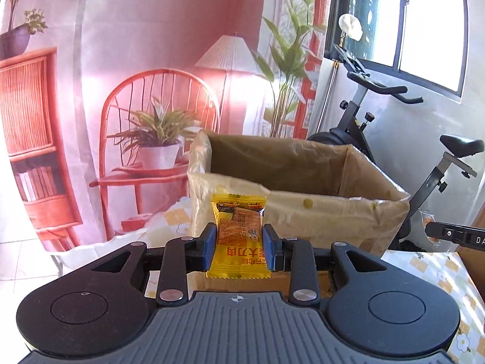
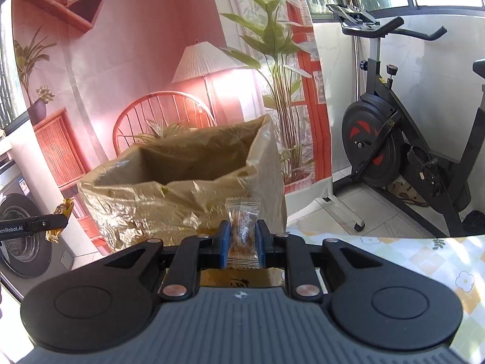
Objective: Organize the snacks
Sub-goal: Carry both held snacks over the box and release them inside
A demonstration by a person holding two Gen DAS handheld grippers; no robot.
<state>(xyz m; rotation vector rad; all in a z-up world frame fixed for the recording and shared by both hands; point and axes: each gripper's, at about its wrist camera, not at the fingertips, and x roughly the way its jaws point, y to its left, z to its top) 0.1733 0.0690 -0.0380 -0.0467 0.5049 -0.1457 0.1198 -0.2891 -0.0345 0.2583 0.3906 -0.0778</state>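
- A printed pink backdrop with a red chair and a lamp hangs behind; a black exercise bike [image 2: 403, 139] stands by the window on the right, and a table with a yellow-and-white checked floral cloth [image 2: 418, 261] lies under both grippers.
- On the table's far side stands an open cardboard box lined with a crinkled, translucent yellowish plastic bag [image 1: 303, 182].
- The left gripper [image 1: 239, 242] is clamped narrow on a yellow foil snack packet with red lettering [image 1: 239, 233], blue pads pressing its two long edges; the packet stands upright, long axis vertical.
- The right gripper [image 2: 242, 239] is closed tighter on a small clear-wrapped snack with a brown filling [image 2: 242, 227], also upright between the pads.
- The key relation: the box mouth lies straight ahead of and beyond both packets, its near rim at about their top edges in each view.
- Judging from this, each packet likely needs carrying forward over that rim before release.
- In the left view the box looks closer, so the left hand seems nearer, though fisheye distortion makes this uncertain.
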